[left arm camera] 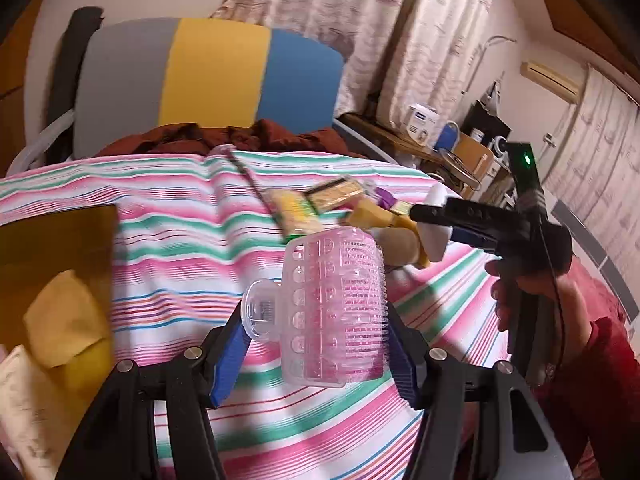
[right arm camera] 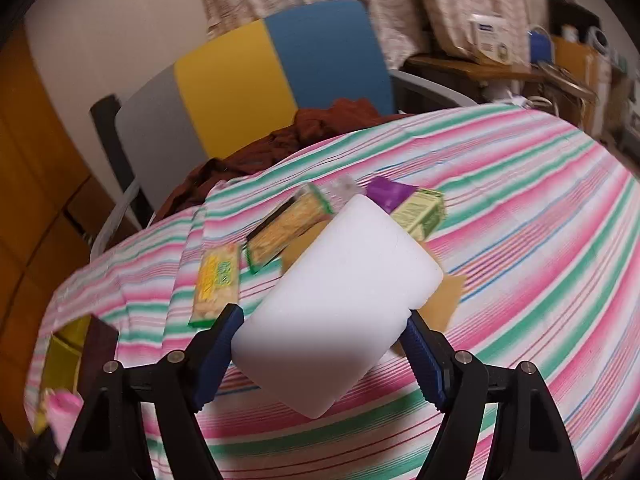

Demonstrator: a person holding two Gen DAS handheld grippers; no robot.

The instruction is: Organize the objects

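Left gripper (left arm camera: pixel 320 344) clamped on pink hair roller (left arm camera: pixel 334 312), held above striped table (left arm camera: pixel 180 240). Right gripper (right arm camera: pixel 324 344) clamped on white block (right arm camera: pixel 340 304), also raised over table. Snack packets (right arm camera: pixel 288 228) lying mid-table beyond block. Chair (left arm camera: pixel 216 72) behind.

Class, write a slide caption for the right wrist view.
Right hand-held gripper holding white block above striped tablecloth.

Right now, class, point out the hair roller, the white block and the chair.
hair roller (left arm camera: pixel 336 312): left wrist view, middle of its pink barrel.
white block (right arm camera: pixel 340 304): right wrist view, centre of its broad face.
chair (right arm camera: pixel 228 80): right wrist view, yellow backrest panel.
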